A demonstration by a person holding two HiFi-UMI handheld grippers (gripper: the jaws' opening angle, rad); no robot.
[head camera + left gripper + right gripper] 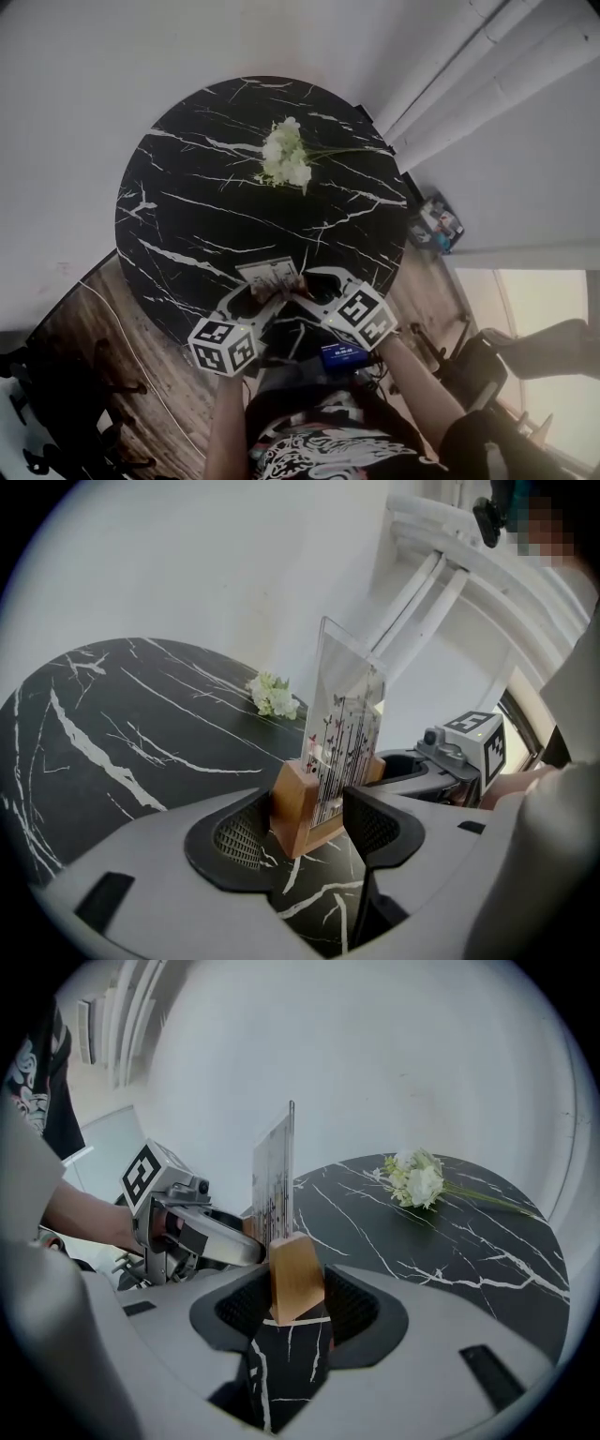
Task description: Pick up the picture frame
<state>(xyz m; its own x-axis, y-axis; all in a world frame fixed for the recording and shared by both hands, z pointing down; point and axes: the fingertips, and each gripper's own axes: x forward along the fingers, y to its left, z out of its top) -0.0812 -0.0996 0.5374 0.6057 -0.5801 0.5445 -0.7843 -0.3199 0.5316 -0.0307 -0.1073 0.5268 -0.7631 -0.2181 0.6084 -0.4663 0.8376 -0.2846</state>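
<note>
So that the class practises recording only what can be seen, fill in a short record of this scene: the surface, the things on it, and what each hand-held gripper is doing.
Surface: round black table with white veins
Main thing: picture frame, clear pane upright in a wooden base
Left hand-held gripper: shut on one end of the wooden base
Right hand-held gripper: shut on the other end
Also on the table: white flowers, lying apart from the frame, towards the far side
Frame clear of the table: cannot tell
</note>
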